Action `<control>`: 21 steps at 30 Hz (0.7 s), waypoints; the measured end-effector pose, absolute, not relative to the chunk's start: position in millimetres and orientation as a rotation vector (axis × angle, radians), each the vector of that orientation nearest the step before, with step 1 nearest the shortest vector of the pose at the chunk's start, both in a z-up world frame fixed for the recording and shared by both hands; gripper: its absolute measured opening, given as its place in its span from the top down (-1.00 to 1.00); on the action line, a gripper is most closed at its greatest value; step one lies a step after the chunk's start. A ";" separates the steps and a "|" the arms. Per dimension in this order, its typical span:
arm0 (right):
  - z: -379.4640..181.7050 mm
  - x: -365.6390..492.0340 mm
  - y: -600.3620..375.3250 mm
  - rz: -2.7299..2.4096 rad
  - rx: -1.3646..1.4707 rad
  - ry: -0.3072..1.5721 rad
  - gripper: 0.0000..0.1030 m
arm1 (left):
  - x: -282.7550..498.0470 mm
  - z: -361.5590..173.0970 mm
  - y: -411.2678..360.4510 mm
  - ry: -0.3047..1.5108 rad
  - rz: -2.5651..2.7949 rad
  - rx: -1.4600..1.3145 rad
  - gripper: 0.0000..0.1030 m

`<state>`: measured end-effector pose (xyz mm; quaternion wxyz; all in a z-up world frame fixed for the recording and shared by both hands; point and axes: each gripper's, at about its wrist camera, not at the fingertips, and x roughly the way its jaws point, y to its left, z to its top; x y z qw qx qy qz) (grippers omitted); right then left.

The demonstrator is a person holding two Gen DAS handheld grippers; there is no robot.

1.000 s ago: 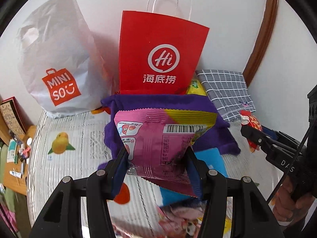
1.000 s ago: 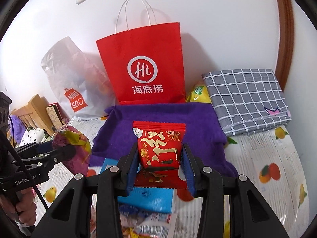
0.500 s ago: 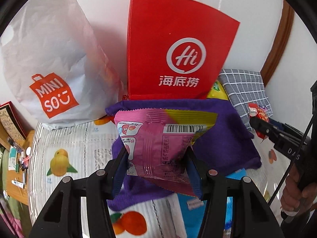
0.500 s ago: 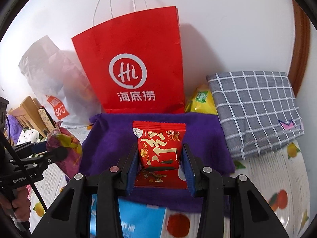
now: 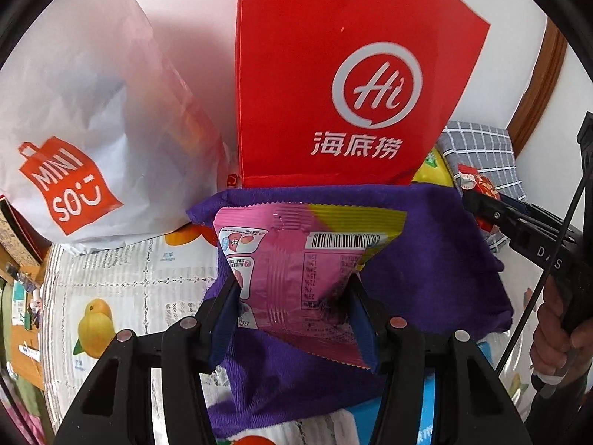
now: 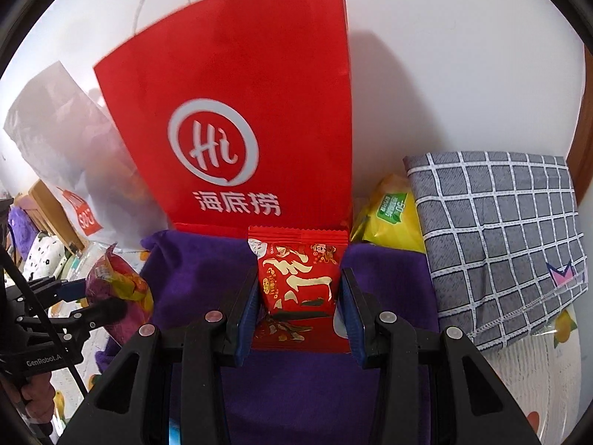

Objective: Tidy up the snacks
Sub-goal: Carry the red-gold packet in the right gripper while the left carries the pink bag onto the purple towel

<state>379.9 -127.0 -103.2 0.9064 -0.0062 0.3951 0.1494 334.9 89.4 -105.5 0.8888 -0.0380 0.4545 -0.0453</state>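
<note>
Purple cloth (image 5: 437,259) fills the middle of both views, and both your packets hang above it, in front of the red paper bag (image 5: 333,74) that stands at its far edge. Judging by the task, you are carrying the two snacks to a place on that cloth or into the bag; which one I cannot tell.

If it is the cloth, lower each packet until its bottom edge touches before you let go, and set them side by side, not overlapping. If it is the bag, lift well above its rim first; the rim lies outside the left view's top edge, so steer by the right view.

Your left gripper (image 5: 292,311) has its jaws closed to a narrow gap on the pink snack packet (image 5: 296,259), pinching its lower half at centre frame; the foil creases there, so the hold looks firm.

Your right gripper (image 6: 298,307) grips the red snack packet (image 6: 298,274) the same way, jaws pressed to both sides, at centre frame just below the bag's lettering.
</note>
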 end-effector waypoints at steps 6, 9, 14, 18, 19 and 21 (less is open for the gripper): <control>-119.6 391.3 -135.1 0.300 -0.006 0.849 0.20 | 349.3 -119.1 90.8 0.967 -0.096 -0.098 -0.03; -127.4 395.0 -137.6 0.297 -0.001 0.866 0.20 | 353.3 -124.9 87.7 0.983 -0.101 -0.083 -0.03; -138.0 399.0 -139.0 0.293 0.002 0.879 0.20 | 359.5 -134.5 85.5 1.000 -0.101 -0.070 -0.03; -145.3 401.7 -141.1 0.293 0.009 0.898 0.20 | 362.6 -142.1 85.7 1.018 -0.099 -0.074 -0.03; -145.8 401.1 -141.4 0.292 0.004 0.900 0.20 | 363.3 -143.4 85.1 1.020 -0.097 -0.072 -0.03; -148.3 402.3 -142.0 0.288 -0.001 0.901 0.20 | 366.0 -146.8 82.2 1.026 -0.093 -0.065 -0.03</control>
